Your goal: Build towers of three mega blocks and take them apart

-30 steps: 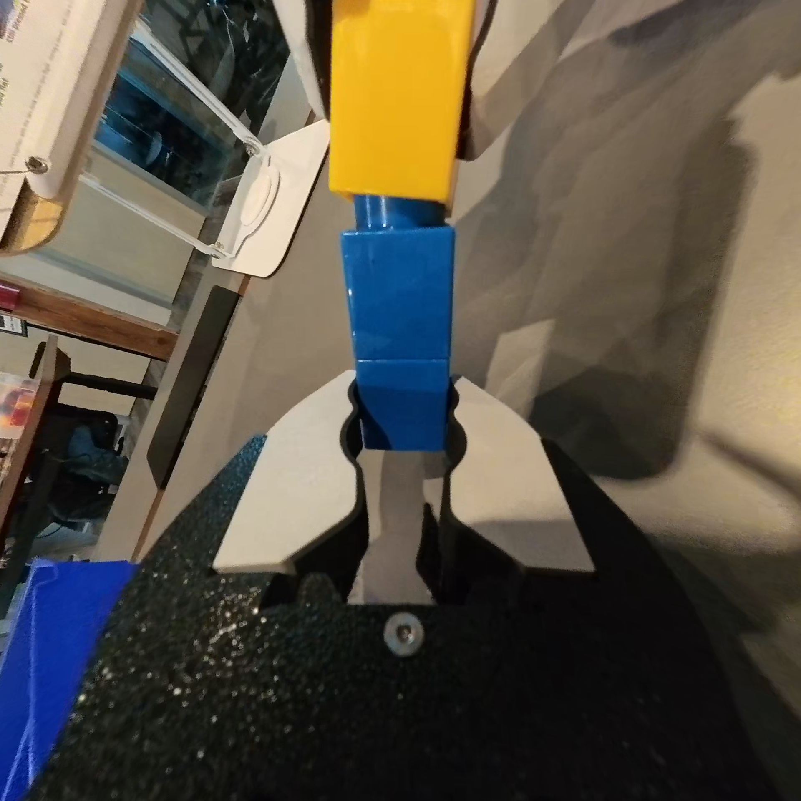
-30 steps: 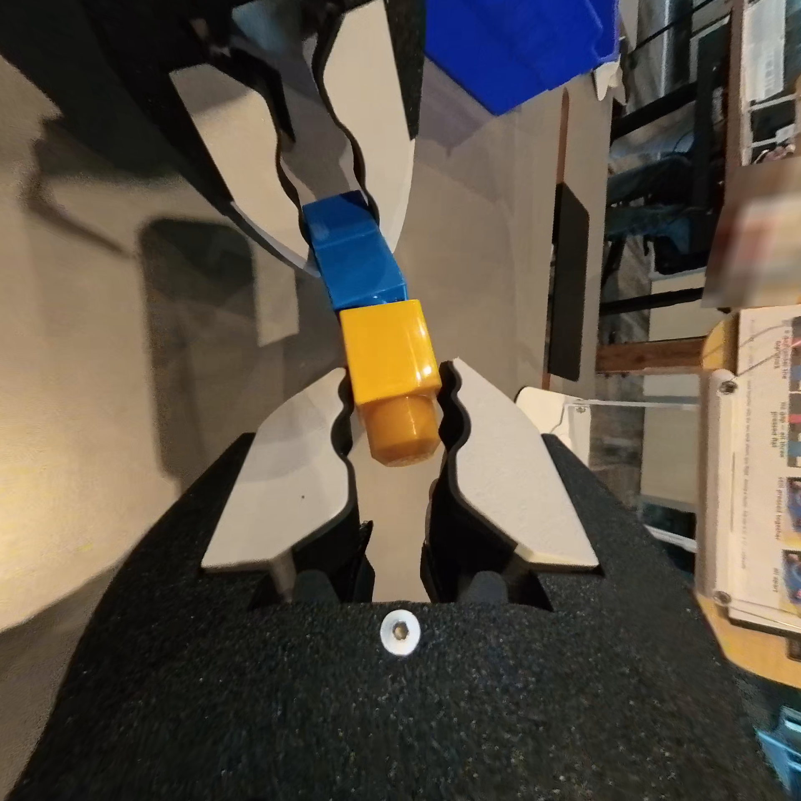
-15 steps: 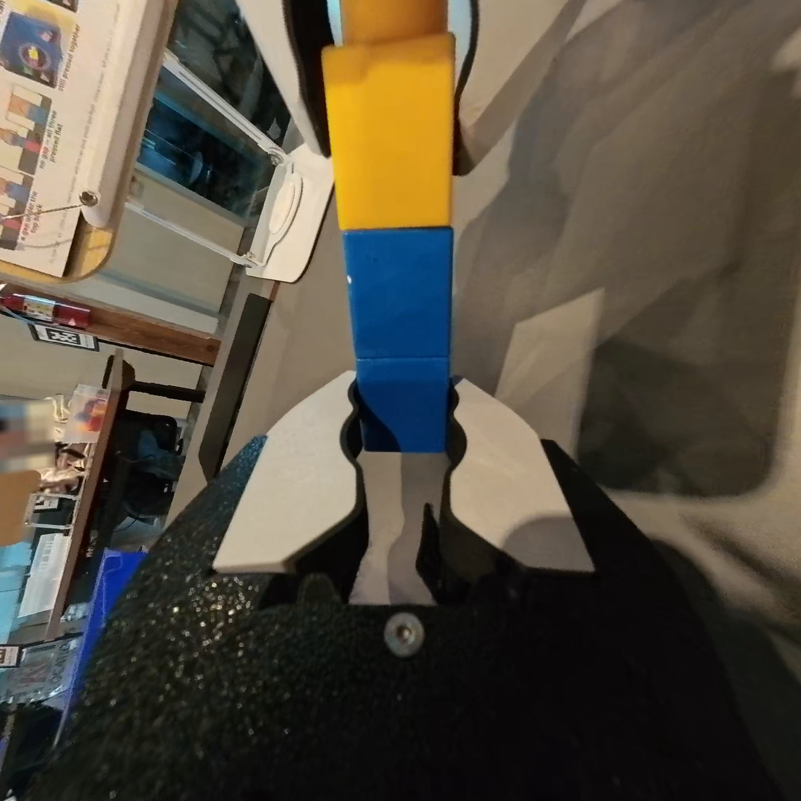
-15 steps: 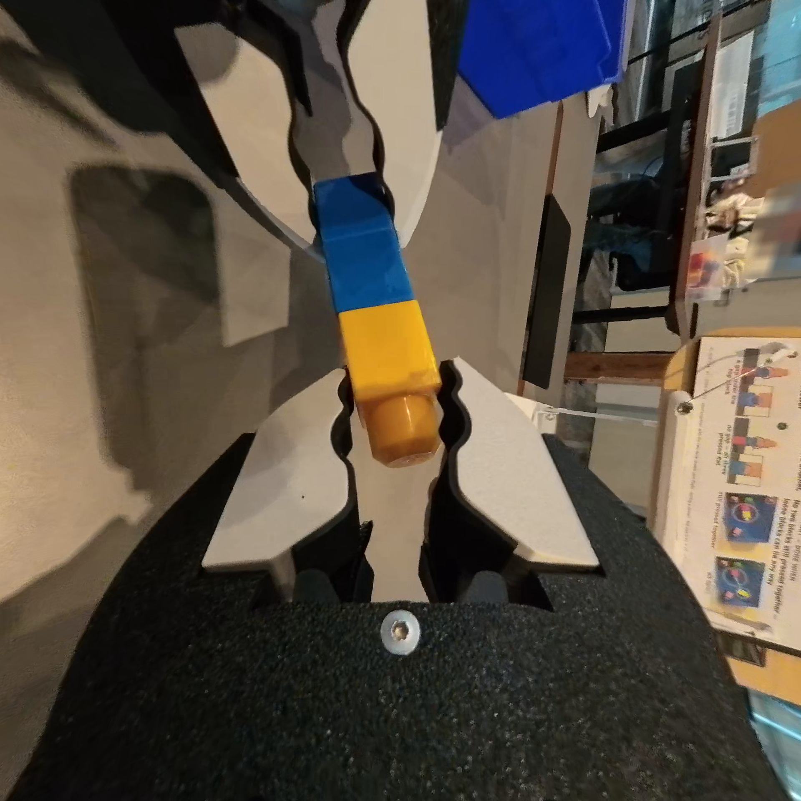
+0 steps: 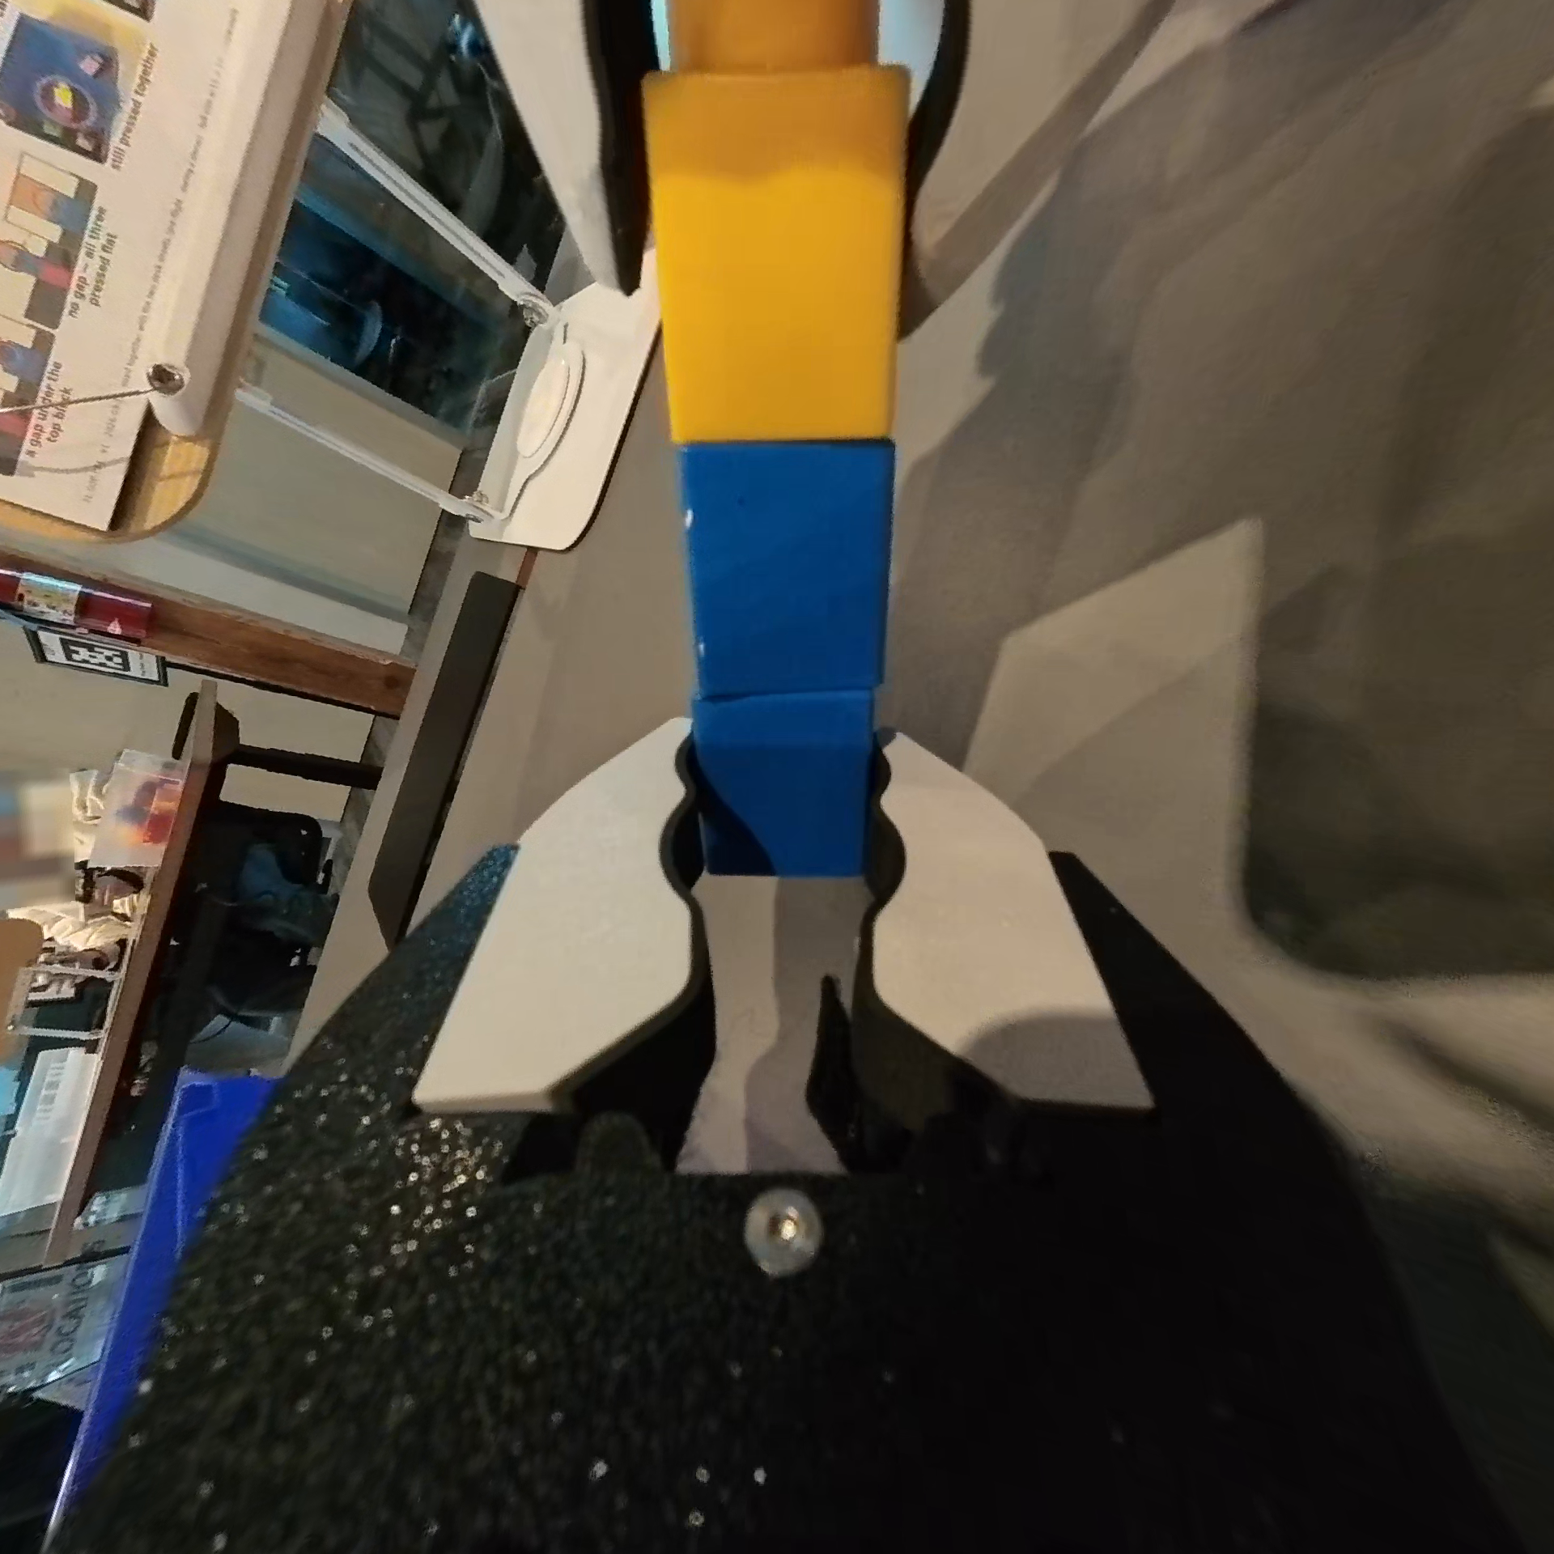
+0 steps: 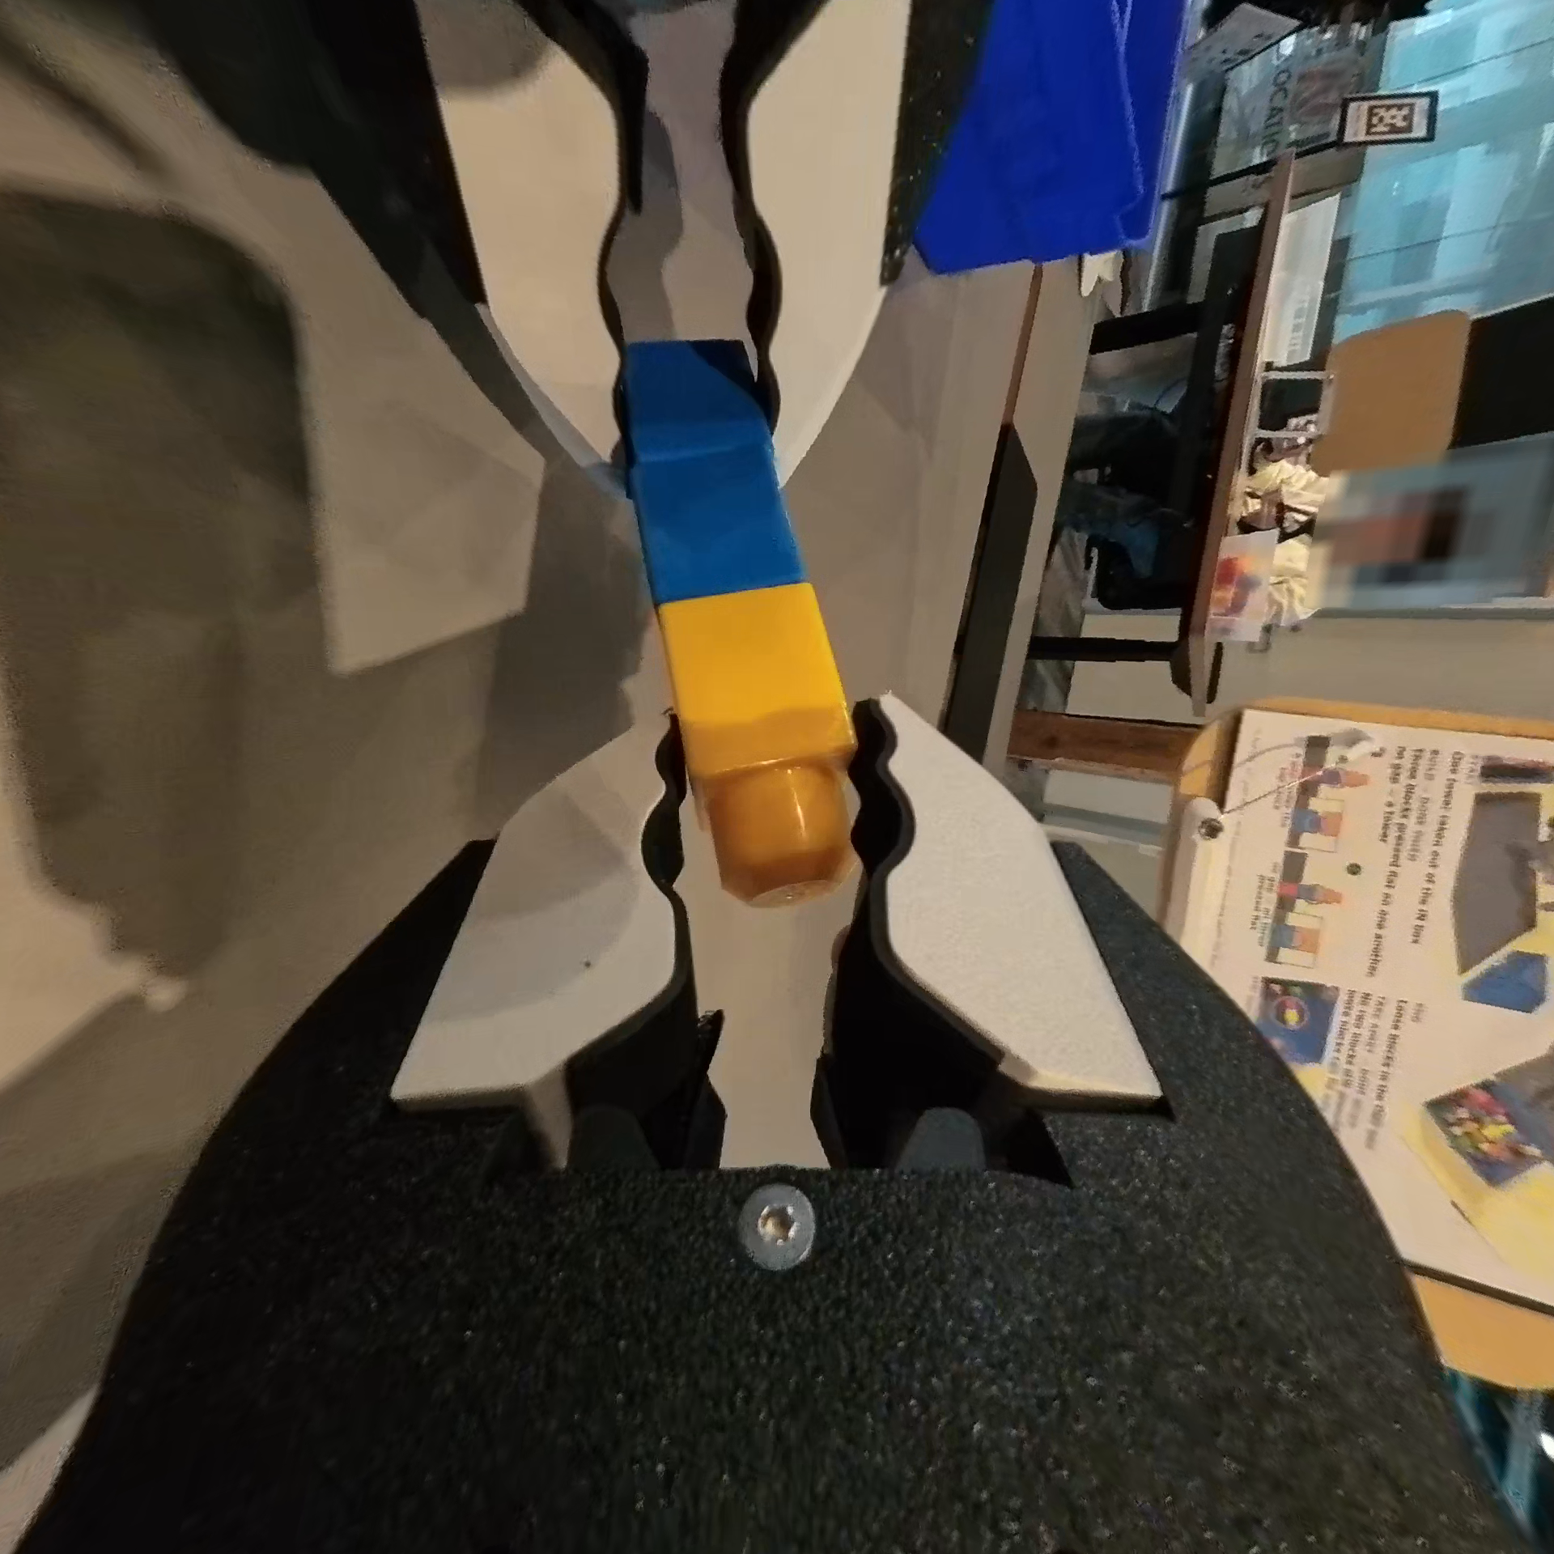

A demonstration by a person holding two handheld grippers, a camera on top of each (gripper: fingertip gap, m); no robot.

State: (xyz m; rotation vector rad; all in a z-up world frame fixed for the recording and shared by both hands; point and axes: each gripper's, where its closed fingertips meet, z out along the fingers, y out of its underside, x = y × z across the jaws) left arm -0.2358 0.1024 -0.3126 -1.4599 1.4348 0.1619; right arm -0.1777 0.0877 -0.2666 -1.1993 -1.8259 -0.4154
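Note:
A three-block tower is held in the air between both grippers, over the grey table. In the left wrist view, my left gripper is shut on the end blue block. A second blue block sits flush on it, and the yellow block sits flush on that. In the right wrist view, my right gripper is shut on the yellow block, with its stud pointing at the camera. The blue blocks run on to the left gripper's white finger beyond.
A blue bin lies at the table's edge; it also shows in the right wrist view. A wooden board with an illustrated sheet stands on a white base. A black strip lies by the table edge.
One second ago the yellow block stood off the blue pair with the blue stud showing. It has been pushed on and now sits flush. Both grippers have shifted a little together.

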